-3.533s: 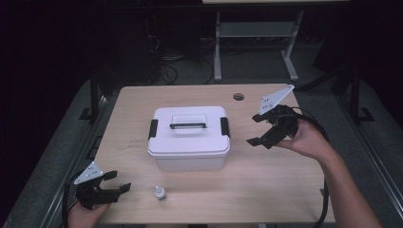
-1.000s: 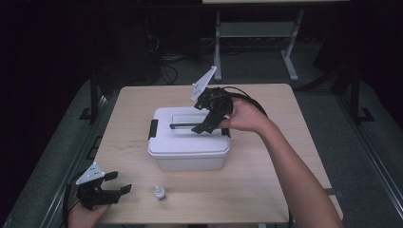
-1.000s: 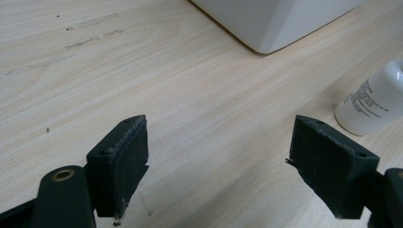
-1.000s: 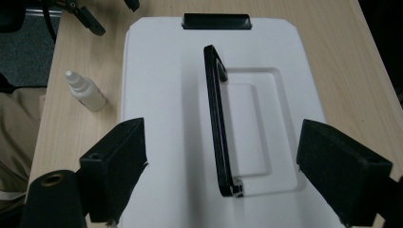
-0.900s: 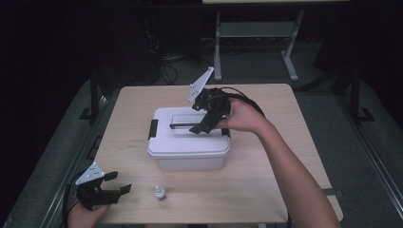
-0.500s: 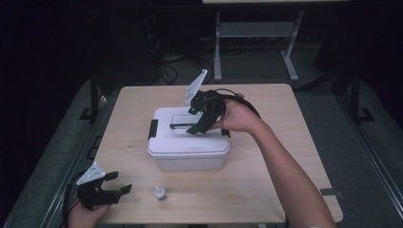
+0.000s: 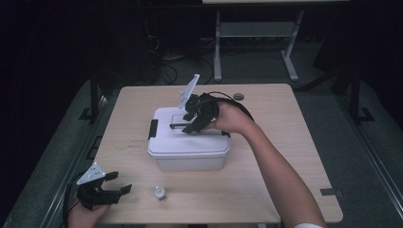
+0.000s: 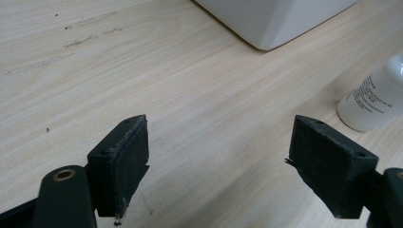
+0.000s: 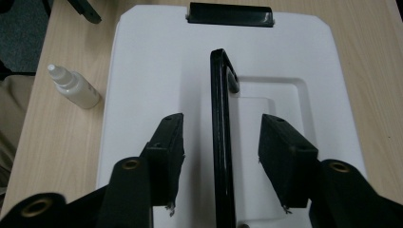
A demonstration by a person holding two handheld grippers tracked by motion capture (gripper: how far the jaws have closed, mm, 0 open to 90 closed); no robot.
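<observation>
One closed white box (image 7: pixel 188 145), lid latched

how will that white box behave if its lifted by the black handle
The white box looks like rigid plastic, so it should stay stiff. Its thin black handle stands centred, so it probably hangs level, though it may swing. Black latches suggest the lid stays on.

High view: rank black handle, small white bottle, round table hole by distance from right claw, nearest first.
1. black handle: on the white box's lid, between the right claw jaws.
2. round table hole: behind the hand, near the far edge.
3. small white bottle: near edge, front left.
</observation>
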